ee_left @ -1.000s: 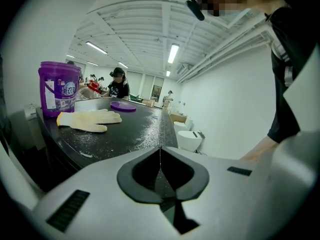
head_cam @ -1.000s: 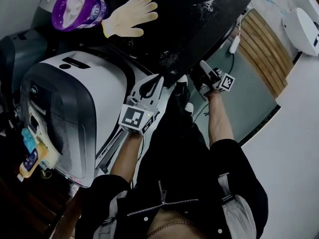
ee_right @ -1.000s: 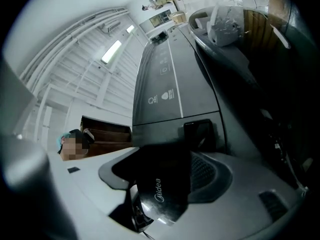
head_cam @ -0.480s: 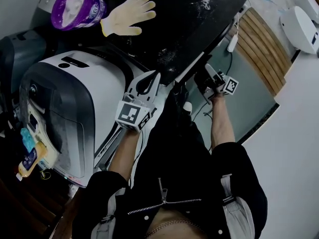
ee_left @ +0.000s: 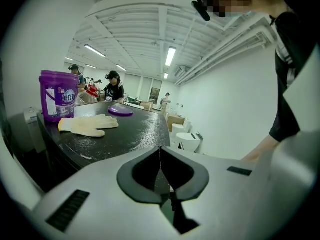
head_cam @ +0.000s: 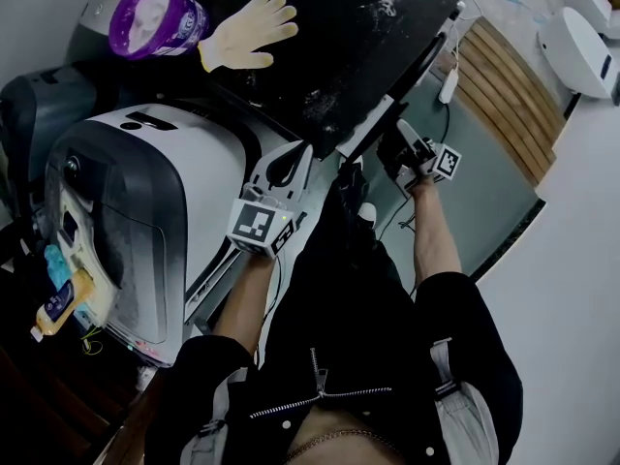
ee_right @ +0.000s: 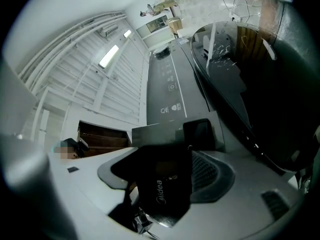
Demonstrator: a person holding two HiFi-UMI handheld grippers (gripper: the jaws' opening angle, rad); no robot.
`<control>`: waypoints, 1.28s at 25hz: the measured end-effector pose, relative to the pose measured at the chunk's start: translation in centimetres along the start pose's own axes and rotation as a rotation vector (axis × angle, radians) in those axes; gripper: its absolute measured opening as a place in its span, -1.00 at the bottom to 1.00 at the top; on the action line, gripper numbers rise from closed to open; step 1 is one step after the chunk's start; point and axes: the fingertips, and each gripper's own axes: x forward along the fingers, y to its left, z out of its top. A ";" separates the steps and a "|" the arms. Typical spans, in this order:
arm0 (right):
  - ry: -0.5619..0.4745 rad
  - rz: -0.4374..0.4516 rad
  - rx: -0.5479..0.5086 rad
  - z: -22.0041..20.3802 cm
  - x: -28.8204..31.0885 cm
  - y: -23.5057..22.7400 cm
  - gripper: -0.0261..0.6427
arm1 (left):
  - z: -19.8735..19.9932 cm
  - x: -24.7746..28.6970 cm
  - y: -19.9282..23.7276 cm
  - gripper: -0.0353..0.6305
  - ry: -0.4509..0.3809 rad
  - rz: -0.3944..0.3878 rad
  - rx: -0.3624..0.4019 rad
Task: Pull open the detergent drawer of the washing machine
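Observation:
Under the black counter (head_cam: 329, 56), the washing machine shows in the right gripper view as a grey control panel (ee_right: 167, 84) and a round glass door (ee_right: 250, 99). Its dark detergent drawer front (ee_right: 162, 194), printed with a brand name, lies between the jaws of my right gripper (ee_right: 165, 169), which are opening. In the head view the right gripper (head_cam: 392, 148) sits at the counter's edge, and the drawer is hidden there. My left gripper (head_cam: 291, 163) hovers beside the counter, shut with nothing in it; its fingertips (ee_left: 160, 156) meet in a line.
A purple tub (head_cam: 155, 17) and a pale glove (head_cam: 242, 32) lie on the counter. A large white and grey appliance (head_cam: 145, 192) stands to the left, with a yellow bottle (head_cam: 58, 308) at its foot. People work at tables far behind.
The right gripper has shifted slightly to the right, away from the counter's edge. The left gripper has stayed in place.

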 end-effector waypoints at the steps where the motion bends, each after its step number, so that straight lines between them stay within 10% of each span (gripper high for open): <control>1: -0.008 0.001 0.001 0.0 -0.2 0.1 -0.05 | 0.0 -0.2 -0.2 -0.83 0.000 0.000 0.000; 32: -0.067 -0.051 -0.001 1.2 -10.0 3.1 -0.20 | -0.6 -1.2 -4.8 -0.83 0.005 -0.017 0.025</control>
